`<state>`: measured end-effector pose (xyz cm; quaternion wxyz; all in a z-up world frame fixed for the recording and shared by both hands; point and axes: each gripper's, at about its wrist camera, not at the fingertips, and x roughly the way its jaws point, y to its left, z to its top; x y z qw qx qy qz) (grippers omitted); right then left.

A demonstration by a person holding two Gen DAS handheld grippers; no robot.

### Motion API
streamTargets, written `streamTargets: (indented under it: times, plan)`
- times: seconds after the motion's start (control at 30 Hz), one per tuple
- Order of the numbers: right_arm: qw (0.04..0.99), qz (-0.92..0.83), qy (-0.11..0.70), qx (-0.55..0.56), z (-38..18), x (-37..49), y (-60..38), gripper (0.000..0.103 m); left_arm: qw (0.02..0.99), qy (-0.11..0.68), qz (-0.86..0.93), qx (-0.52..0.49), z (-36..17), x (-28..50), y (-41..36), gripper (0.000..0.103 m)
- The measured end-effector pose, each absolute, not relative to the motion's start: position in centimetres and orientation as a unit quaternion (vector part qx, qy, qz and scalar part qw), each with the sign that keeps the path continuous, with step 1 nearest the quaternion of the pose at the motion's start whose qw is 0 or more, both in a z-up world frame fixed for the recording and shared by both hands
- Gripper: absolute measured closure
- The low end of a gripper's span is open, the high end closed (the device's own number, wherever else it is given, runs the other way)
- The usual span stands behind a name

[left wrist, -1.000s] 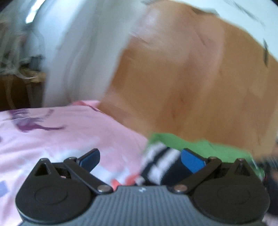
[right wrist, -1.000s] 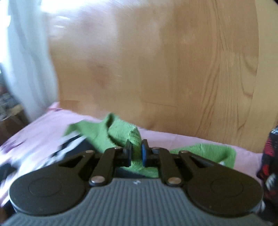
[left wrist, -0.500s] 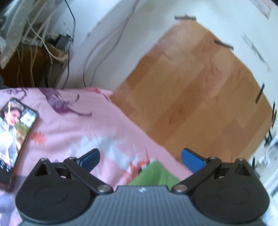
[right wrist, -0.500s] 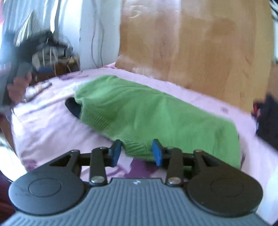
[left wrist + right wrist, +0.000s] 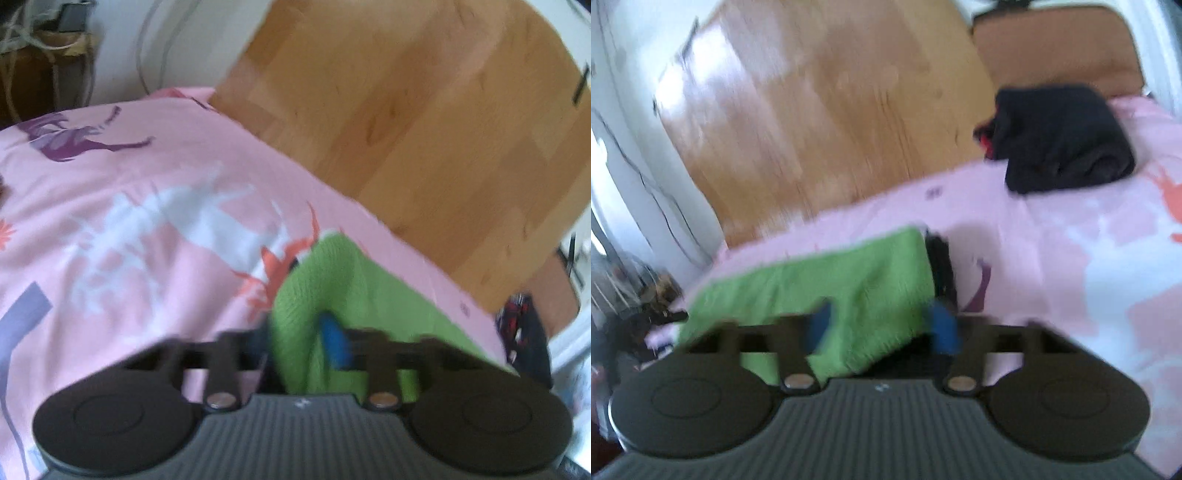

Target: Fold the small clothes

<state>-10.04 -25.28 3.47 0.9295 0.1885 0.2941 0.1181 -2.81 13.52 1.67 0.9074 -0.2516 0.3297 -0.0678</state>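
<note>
A green knit garment [image 5: 369, 280] lies on the pink printed bed sheet [image 5: 147, 221], with a dark layer [image 5: 940, 266] showing under its right end. My left gripper [image 5: 295, 347] is closing and pinches a raised fold of the green knit; one blue pad [image 5: 334, 347] shows and the other is hidden behind the cloth. In the right wrist view the green garment [image 5: 849, 277] reaches between the fingers of my right gripper [image 5: 882, 328]. Its jaws are closing but still stand apart, one pad over the knit and the other at its right edge. Both views are blurred.
A wooden board [image 5: 424, 129] stands along the far side of the bed. A folded black garment [image 5: 1060, 136] with a red patch lies at the back right of the sheet [image 5: 1052, 240]. Cables and clutter [image 5: 48, 37] sit beyond the bed's left end.
My left gripper dropped onto the green garment and its wide-open jaws closed on a fold. My right gripper swung and rolled to the garment's other end, its jaws now spread wider.
</note>
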Motion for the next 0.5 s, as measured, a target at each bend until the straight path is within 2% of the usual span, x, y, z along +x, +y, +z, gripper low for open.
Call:
streamTargets:
  times: [0.1, 0.2, 0.27, 0.3, 0.4, 0.43, 0.47, 0.5]
  plan:
    - [0.941, 0.099, 0.27, 0.176, 4.2, -10.7, -25.7, 0.093, 0.919, 0.318, -0.079, -0.218, 3.0, -4.5, 12.3, 0.086]
    - [0.953, 0.066, 0.252, 0.153, 5.0, -11.6, -27.2, 0.093, 0.925, 0.337, -0.058, -0.166, 2.7, -4.7, 10.8, 0.084]
    - [0.942, 0.073, 0.29, 0.155, 3.7, -10.6, -27.5, 0.092, 0.925, 0.343, -0.038, -0.163, 2.1, -4.4, 11.1, 0.071]
    - [0.937, 0.086, 0.3, 0.157, 3.4, -10.5, -27.4, 0.089, 0.92, 0.35, -0.029, -0.176, 2.2, -4.4, 11.9, 0.061]
    - [0.933, 0.107, 0.287, 0.189, 4.3, -11.2, -28.7, 0.07, 0.921, 0.318, -0.02, -0.226, 3.7, -5.7, 14.3, 0.062]
    - [0.93, 0.113, 0.273, 0.218, 4.7, -11.5, -29.8, 0.057, 0.927, 0.298, -0.011, -0.229, 4.6, -6.2, 14.8, 0.064]
    - [0.927, 0.112, 0.263, 0.242, 4.9, -11.8, -30.6, 0.049, 0.932, 0.282, -0.011, -0.228, 5.5, -6.5, 14.9, 0.064]
    - [0.923, 0.109, 0.259, 0.262, 5.0, -11.8, -31.5, 0.048, 0.937, 0.268, -0.023, -0.225, 6.5, -6.6, 14.5, 0.064]
